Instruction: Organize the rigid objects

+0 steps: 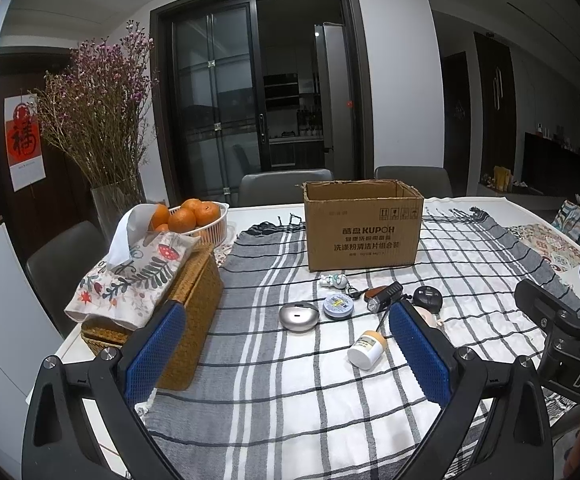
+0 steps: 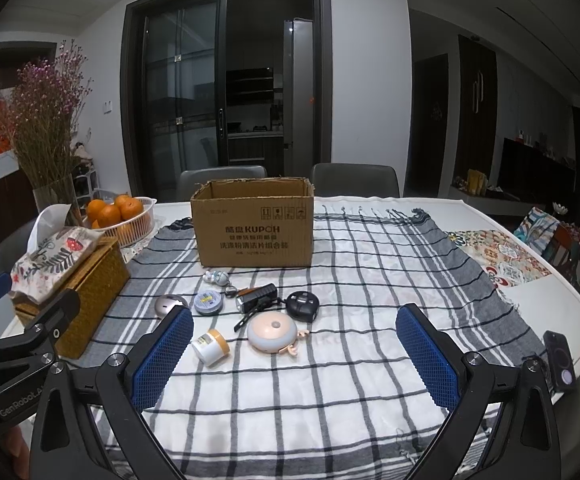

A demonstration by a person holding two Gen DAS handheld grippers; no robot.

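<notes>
While hovering low over the near end of the grey-and-white plaid cloth (image 2: 330, 380) on the tabletop, spread wide and gripping nothing: left claw (image 1: 286, 310) and right claw (image 2: 295, 312) alike. Nearest, a small white jar with a tan lid (image 2: 210, 347), lying on its side; likely to roll off if nudged off-centre. Just beside it, a round peach-and-white disc gadget (image 2: 273, 333), with a thin black strap (image 2: 246, 320) close to its edge; some risk of snagging and dragging that strap along. Behind, crowded together: a silver oval case (image 2: 170, 305), a round blue-grey tin (image 2: 207, 303), a black lamp-like gadget (image 2: 256, 298), a black round device (image 2: 303, 305), then a small white figurine on a key ring (image 2: 217, 277). Little room for a pad between neighbours, so expect a knock to one while closing on another. Farther back, near the figurine, an open brown cardboard box (image 2: 254, 232), upright, seemingly the place for all this; tall wall to clear, or a piece dropped short. Off to the left, a woven wicker box (image 2: 94, 280) under a floral tissue cover (image 2: 50, 264), a white basket of oranges (image 2: 142, 220), a glass vase of dried purple flowers (image 2: 46, 120); at the right edge, a dark phone (image 2: 558, 360). Also worth watching: two claws side by side, prone to clash.
</notes>
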